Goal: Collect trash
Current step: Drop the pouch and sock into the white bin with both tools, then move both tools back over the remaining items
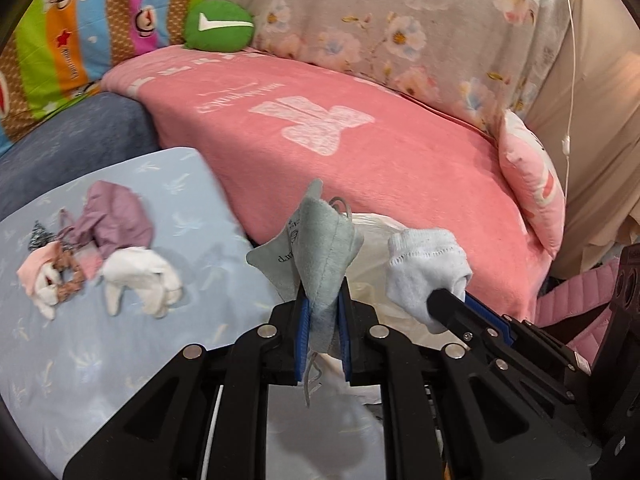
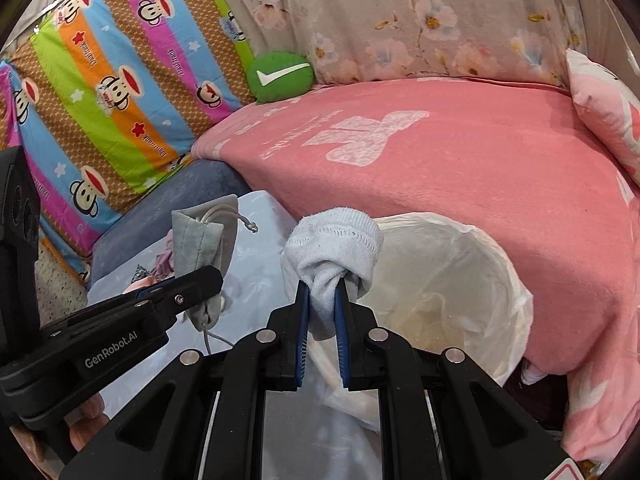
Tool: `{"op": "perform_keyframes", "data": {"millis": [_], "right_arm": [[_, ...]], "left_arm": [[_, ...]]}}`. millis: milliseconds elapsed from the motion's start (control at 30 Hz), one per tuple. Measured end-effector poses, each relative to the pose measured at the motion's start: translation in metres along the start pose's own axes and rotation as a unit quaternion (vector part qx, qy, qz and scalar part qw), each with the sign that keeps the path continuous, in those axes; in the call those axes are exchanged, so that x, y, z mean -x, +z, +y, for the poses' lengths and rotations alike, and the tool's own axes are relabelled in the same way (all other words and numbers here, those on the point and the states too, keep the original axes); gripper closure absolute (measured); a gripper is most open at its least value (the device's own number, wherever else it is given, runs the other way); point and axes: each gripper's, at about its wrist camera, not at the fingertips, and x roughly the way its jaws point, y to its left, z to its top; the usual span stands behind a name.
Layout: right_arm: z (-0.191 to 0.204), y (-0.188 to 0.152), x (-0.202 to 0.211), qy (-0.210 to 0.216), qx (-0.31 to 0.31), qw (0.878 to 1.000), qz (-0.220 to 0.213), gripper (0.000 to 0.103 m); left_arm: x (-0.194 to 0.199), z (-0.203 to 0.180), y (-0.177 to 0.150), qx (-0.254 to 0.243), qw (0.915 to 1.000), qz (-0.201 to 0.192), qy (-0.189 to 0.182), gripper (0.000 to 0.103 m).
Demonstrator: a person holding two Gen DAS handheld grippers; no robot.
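My left gripper (image 1: 323, 300) is shut on a grey drawstring pouch (image 1: 320, 248), held upright above the edge of the blue cloth; the pouch also shows in the right wrist view (image 2: 204, 240). My right gripper (image 2: 322, 292) is shut on a white sock (image 2: 332, 244), held at the near rim of a bin lined with a white plastic bag (image 2: 452, 280). The sock also shows in the left wrist view (image 1: 424, 268), with the bin's bag (image 1: 376, 228) mostly hidden behind both items. Several small cloth items lie on the blue cloth: a purple one (image 1: 116, 220), a white one (image 1: 140, 276), a pink-and-white one (image 1: 44, 280).
A pink blanket (image 1: 360, 152) covers the sofa behind the bin. A green round cushion (image 1: 218, 26), a striped monkey-print pillow (image 2: 112, 92) and a floral cover (image 1: 400, 20) stand at the back. A pink pillow (image 1: 532, 188) lies at the right. A light blue cloth (image 1: 80, 360) covers the surface at left.
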Motion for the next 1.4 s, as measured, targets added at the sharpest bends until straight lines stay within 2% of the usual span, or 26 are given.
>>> {"op": "perform_keyframes", "data": {"millis": [133,267,333,433,500,600,800,1400], "right_arm": [[-0.027,0.004,0.003,-0.019,-0.016,1.0,-0.005,0.091],[-0.047,0.005,0.003,-0.031,-0.029,0.999,-0.006,0.091],[-0.051,0.006,0.002,-0.035,-0.031,0.999,-0.006,0.091],[-0.055,0.005,0.0,-0.043,-0.029,0.999,-0.007,0.091],[-0.056,0.005,-0.002,-0.044,-0.03,0.999,-0.005,0.09],[-0.055,0.007,-0.006,-0.047,-0.028,0.998,-0.007,0.086],[-0.046,0.007,-0.007,-0.044,-0.023,0.999,-0.012,0.082],[-0.004,-0.002,-0.013,-0.02,0.008,1.0,0.001,0.07]], "left_arm": [[-0.013,-0.022,0.005,-0.011,0.9997,0.008,-0.02,0.089],[-0.024,-0.04,0.008,-0.024,0.9993,0.014,-0.026,0.088],[-0.029,-0.046,0.01,-0.027,0.9991,0.015,-0.028,0.084],[-0.032,-0.049,0.013,-0.027,0.9994,0.006,-0.022,0.064],[-0.031,-0.049,0.014,-0.024,0.9995,-0.002,-0.02,0.043],[-0.028,-0.048,0.013,-0.029,0.9994,-0.015,-0.009,0.035],[-0.028,-0.039,0.011,-0.03,0.9993,-0.016,0.015,0.035],[-0.011,0.003,0.003,0.012,0.9984,-0.025,0.048,0.035]]}}
